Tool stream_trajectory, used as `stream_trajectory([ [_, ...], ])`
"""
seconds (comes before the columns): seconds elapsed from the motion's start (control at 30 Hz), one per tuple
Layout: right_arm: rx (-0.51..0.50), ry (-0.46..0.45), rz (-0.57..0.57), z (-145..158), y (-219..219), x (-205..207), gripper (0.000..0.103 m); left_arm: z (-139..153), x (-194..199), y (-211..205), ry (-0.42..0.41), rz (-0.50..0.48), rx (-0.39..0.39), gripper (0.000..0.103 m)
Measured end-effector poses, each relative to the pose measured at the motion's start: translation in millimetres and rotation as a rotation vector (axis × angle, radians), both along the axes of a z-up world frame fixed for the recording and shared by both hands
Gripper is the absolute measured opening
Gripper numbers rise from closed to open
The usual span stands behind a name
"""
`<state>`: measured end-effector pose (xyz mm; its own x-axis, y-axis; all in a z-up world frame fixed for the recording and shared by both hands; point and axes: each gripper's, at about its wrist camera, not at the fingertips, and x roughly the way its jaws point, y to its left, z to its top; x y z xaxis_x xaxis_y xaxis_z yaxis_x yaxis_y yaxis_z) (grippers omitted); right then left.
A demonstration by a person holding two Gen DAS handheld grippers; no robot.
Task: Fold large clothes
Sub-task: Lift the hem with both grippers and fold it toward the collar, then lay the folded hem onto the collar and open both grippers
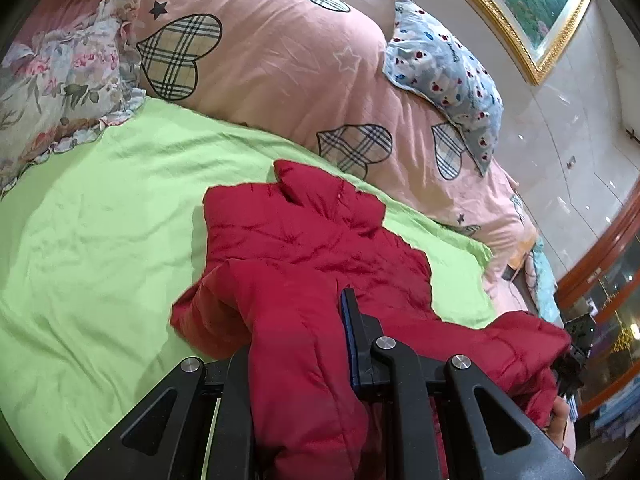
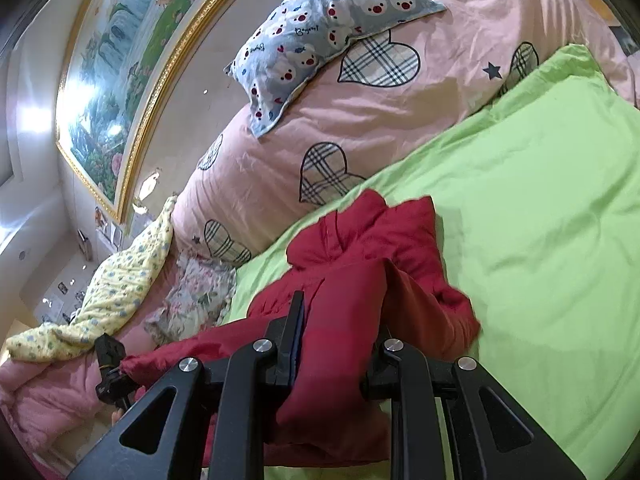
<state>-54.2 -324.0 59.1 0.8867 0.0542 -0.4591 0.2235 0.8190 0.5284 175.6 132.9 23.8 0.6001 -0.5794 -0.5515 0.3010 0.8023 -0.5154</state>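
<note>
Both claws are gripping the red jacket (image 1: 304, 248), one at each near corner, so that the hem can be carried as one straight edge instead of bunching in the middle. The left claw (image 1: 300, 344) is clenching a thick quilted fold, its blue-padded finger (image 1: 347, 340) pressing into the fabric while the other finger is buried under the cloth. The right claw (image 2: 340, 344) is doing the same on its side, with a roll of jacket squeezed between its fingers. In the left view the right claw is showing at the far right, where the stretched hem ends.

Ahead of each claw, the rest of the jacket is lying on the green sheet (image 1: 100, 220), its collar end resting farthest away, just short of the pink quilt (image 1: 280, 60). That far end is staying on the bed, likely as an anchor, so the lifted near half can probably be folded over it. Beyond the quilt, a blue pillow (image 2: 320, 20) is leaning against the wall.
</note>
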Motion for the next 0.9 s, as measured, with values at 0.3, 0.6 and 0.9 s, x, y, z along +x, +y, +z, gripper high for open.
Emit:
stream_trajectory([
  [0.3,-0.064,0.019,-0.048,3.4,-23.7,69.4,0.020,-0.4,59.4,-23.1,0.015,0.074,0.035,0.016],
  [0.6,-0.121,0.108,-0.139,-17.7,-54.2,143.0,0.021,-27.7,150.1,-64.2,0.073,0.133,0.090,0.016],
  [0.9,-0.133,0.207,-0.193,-61.8,-80.7,197.5,0.025,-72.0,236.8,-101.1,0.161,0.130,0.152,0.017],
])
